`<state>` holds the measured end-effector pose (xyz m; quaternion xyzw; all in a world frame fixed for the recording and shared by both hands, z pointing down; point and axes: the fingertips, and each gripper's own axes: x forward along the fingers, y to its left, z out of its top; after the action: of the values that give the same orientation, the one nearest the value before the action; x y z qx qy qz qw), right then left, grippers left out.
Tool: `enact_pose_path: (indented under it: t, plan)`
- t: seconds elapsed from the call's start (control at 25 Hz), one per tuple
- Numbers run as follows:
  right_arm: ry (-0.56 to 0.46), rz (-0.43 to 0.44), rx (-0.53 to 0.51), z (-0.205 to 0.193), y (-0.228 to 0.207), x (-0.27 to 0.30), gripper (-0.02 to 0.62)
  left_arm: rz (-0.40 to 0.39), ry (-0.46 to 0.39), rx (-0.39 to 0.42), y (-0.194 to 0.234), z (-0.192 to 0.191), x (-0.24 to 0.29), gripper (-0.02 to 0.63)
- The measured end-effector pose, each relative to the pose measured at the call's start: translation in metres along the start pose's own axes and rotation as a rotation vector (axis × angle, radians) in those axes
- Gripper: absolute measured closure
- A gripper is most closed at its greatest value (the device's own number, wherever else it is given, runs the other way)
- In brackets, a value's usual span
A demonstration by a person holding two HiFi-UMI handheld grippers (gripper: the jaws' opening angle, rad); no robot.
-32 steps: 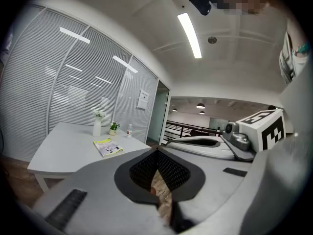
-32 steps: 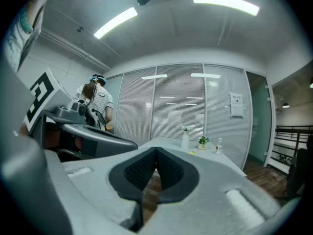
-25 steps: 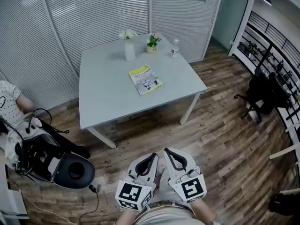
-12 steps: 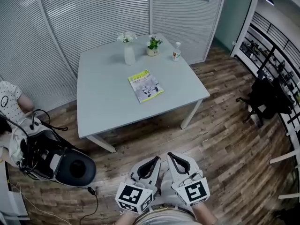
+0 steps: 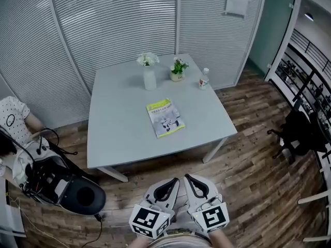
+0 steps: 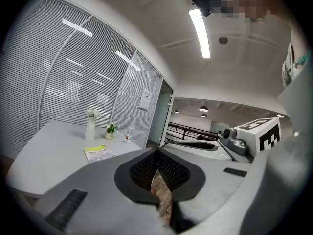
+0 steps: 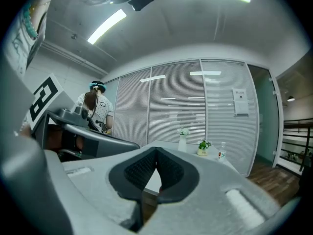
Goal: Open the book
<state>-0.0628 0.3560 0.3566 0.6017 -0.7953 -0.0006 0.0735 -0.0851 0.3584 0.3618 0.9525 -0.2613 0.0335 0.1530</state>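
1. Table (image 5: 119, 133), pale grey and square, stands on a wooden floor (image 5: 248, 164) in front of a wall of slatted blinds (image 5: 114, 25). Everything else here is placed from it.
2. The book (image 5: 165, 118) lies closed and flat near the middle of the table. Its yellow-green cover faces up and it sits a little askew to the table's edges. Nothing touches it.
3. Three containers stand in a loose row along the table's far edge, well apart from the book.
   - A white vase (image 5: 149, 79) holds a small bunch of white flowers (image 5: 147, 59).
   - A little pot (image 5: 178, 77) holds a green plant (image 5: 179, 65).
   - A clear bottle (image 5: 205, 79) carries a label. I cannot tell what is inside it, if anything.
4. The left gripper (image 5: 175, 181) is off the table altogether, out over the floor on the table's near side. Its jaws are pressed together tip to tip with nothing caught between them. In the left gripper view (image 6: 157, 152) only floorboards show through the gap behind the tips.
5. The right gripper (image 5: 187, 177) hangs just beside the left one, also short of the table's near edge. Its jaws are closed the same way and it carries nothing. The right gripper view (image 7: 156, 150) looks over the tips towards the table and the vase.
6. Off the table's left side a seated person (image 5: 13, 115) in a spotted white top is partly in view. A black and white machine (image 5: 57, 182) trailing cables sits on the floor nearby.
7. Off the table's right side stands a black office chair (image 5: 299, 133).
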Motion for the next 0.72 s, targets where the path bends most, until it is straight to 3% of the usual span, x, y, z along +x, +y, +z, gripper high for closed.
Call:
enact_pose_path:
  t: [0.72]
  plan:
    - [0.014,0.149,0.017,0.007,-0.115,0.051,0.594,0.157,-0.031,-0.031,0.017,0.028,0.126,0.607]
